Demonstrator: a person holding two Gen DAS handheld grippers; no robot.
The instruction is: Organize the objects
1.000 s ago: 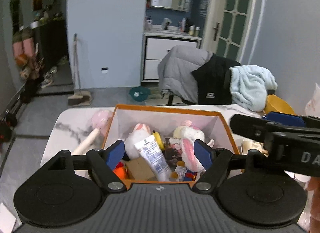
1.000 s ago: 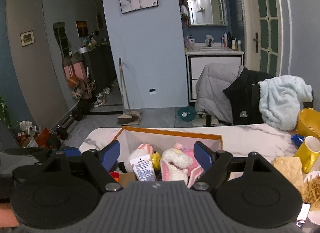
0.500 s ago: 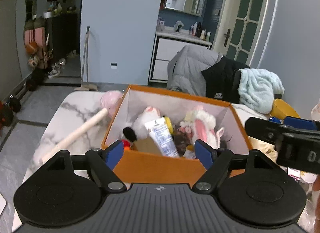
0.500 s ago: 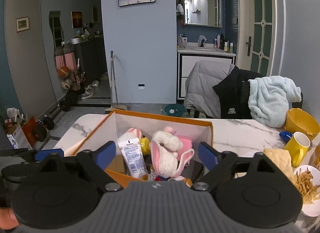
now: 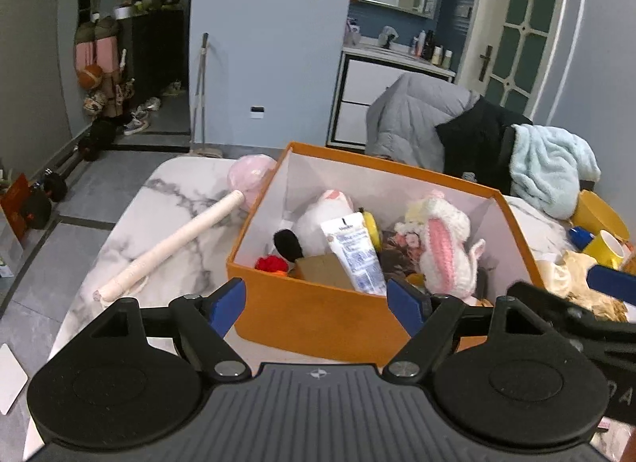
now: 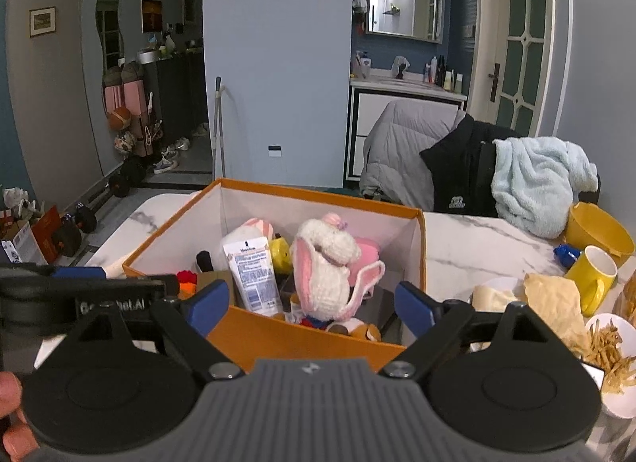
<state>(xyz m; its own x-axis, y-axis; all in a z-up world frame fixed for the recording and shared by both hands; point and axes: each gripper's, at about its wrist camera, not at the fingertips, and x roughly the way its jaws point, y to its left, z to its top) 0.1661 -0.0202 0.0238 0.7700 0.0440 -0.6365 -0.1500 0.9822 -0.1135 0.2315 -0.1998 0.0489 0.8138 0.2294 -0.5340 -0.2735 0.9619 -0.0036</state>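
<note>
While both grippers hang over the marble table [image 5: 171, 200], jaws spread wide w/ nothing between them, the orange box [image 5: 318, 315] sits mid-table, straight ahead of each. Left gripper [image 5: 316, 301] frames its near wall; right gripper [image 6: 312, 305] frames its near corner. Lots hidden: box bottom buried under clutter, chair backs lost under a grey coat [image 6: 401, 144], black jacket [image 6: 465, 168] & blue fleece [image 6: 536, 180]. Inside the box: plush bunny [image 6: 328, 263], white tube [image 6: 254, 271], label too small to read; smaller bits half covered, can't ID. Pink-headed stick [image 5: 179, 239] lies left of the box. Right side: yellow bowl [image 6: 600, 227], yellow mug [image 6: 594, 275], fries plate [image 6: 612, 346] cut off at frame edge. Blue-walled room, vanity behind.
</note>
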